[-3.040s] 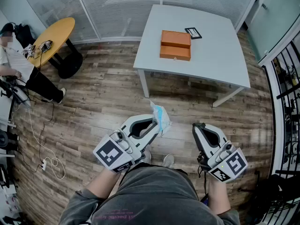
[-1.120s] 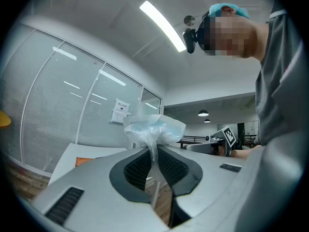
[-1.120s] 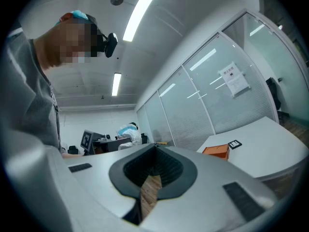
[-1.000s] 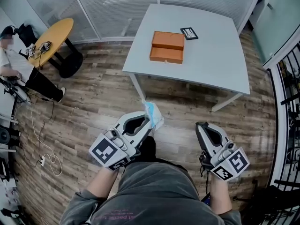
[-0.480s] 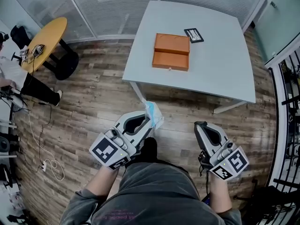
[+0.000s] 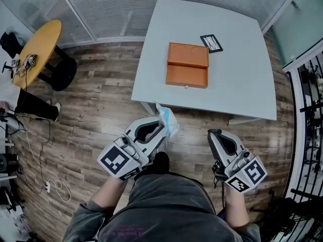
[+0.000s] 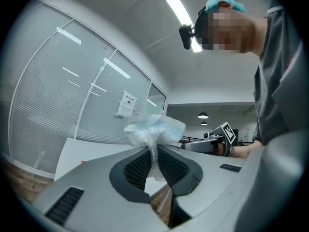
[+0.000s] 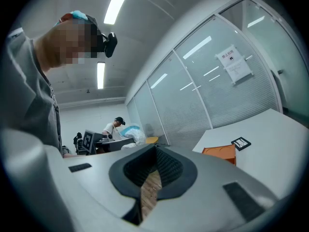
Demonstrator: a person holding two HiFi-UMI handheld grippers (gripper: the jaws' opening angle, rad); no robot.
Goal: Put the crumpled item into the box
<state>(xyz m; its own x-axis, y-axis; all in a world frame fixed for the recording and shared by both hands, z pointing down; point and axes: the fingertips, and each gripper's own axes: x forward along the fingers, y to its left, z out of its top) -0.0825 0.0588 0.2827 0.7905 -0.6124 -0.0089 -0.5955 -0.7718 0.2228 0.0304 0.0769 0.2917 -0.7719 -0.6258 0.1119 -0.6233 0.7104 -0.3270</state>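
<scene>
The left tongs (image 6: 162, 125) were clenched on the crumpled item (image 6: 167, 121), a pale blue and white wad of thin, filmy stuff. In the left gripper view a narrow neck of it ran down between the two ribbed pads, and the puffed bulk (image 7: 154, 129) stood out past the tips. In the head view the wad hung over the wooden floor (image 6: 101, 100), just short of the near edge of the grey counter (image 6: 237, 74) and towards its left corner, touching neither.

The right tongs (image 6: 216, 134) were held low on the right, near the person's body and well apart from the left pair. In the right gripper view their pads met at the tips with nothing between them; only floor planks showed through the slit lower down.

The orange box (image 6: 187, 65) lay flat around the middle of the counter, far from the wad. A small black-framed card (image 6: 211, 42) lay just beside the box's far right corner. A round yellow table (image 6: 33, 52) stood at the far left of the room.
</scene>
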